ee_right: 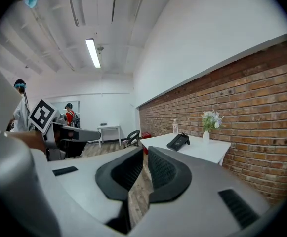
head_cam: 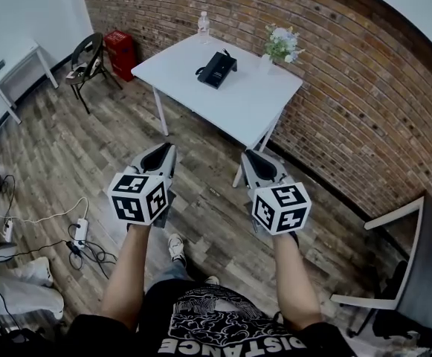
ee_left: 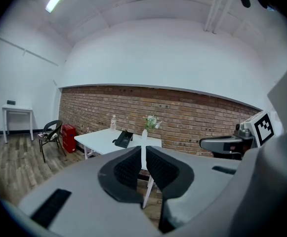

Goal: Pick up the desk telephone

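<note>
Head view: the person stands on the wood floor, well apart from the white table [head_cam: 254, 104], holding both tools out ahead at waist level.

At about 10 o'clock from the grippers a black chair [head_cam: 88, 56] stands beside a red cabinet [head_cam: 120, 52], both against the brick wall. On the table, a water bottle [head_cam: 203, 24] stands at 11 o'clock from the desk telephone [head_cam: 217, 69]. The telephone itself, black with its handset seated, lies near the table's middle, at 12 o'clock from the grippers. A vase of flowers [head_cam: 281, 45] stands at 2 o'clock from the phone, close to the wall.

The left gripper [head_cam: 163, 152] has its jaws pressed together with nothing between them; its own view shows only the distant table past the closed pads. The right gripper [head_cam: 255, 159] is the same: jaws together, empty, aimed nearly level toward the table.

I judge this to be the approach step: nothing has been reached, and the phone sits untouched.

The next move calls for walking up to the table's near edge and spreading one gripper's jaws wide enough to span the phone's body. The gripper should then come down at the phone clear of the bottle and the vase. The coiled cord may drag, and the handset could slip off if the base tilts.
</note>
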The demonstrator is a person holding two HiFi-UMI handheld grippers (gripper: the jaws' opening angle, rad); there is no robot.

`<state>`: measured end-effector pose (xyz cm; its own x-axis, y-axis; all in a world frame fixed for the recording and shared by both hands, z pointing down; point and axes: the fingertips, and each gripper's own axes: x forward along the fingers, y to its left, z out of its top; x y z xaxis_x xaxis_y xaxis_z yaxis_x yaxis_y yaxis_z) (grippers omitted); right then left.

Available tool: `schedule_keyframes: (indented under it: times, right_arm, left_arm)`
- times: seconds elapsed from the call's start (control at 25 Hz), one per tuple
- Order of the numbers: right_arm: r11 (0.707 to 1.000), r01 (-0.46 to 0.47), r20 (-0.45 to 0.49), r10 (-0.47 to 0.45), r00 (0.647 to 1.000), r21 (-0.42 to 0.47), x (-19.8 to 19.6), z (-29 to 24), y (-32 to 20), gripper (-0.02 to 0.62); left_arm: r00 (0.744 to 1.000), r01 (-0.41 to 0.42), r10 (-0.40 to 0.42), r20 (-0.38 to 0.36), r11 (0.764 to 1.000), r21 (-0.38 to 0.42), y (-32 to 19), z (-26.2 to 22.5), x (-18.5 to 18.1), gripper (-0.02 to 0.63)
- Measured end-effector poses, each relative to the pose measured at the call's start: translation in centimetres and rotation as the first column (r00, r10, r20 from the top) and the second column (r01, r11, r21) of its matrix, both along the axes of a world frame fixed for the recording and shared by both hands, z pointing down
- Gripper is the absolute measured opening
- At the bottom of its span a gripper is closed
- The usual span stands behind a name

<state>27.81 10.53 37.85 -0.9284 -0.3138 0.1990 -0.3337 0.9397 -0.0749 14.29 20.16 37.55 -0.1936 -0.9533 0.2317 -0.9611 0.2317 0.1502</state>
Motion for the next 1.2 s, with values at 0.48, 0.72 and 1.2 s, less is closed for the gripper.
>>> schedule_keyframes:
  times: [0.48,0.72,1.2]
  right_arm:
    - [0.998,-0.055,-0.030,0.054,0.998,-0.007,-8.8,0.5,-4.5,0.055]
    - [0.996,-0.090,-0.043,0.089,0.995,-0.023,-14.1,0.7,-6.4,0.082]
    - [0.989,-0.146,-0.061,0.145,0.988,-0.017,-21.7,0.5,-8.9,0.122]
  left_arm:
    - [0.997,-0.063,0.063,-0.035,0.998,-0.002,-5.1,0.8,-9.4,0.067]
    - [0.993,-0.104,0.103,-0.050,0.995,-0.012,-7.2,1.2,-14.5,0.092]
    - [0.986,-0.153,0.151,-0.064,0.988,-0.022,-10.0,1.5,-22.9,0.139]
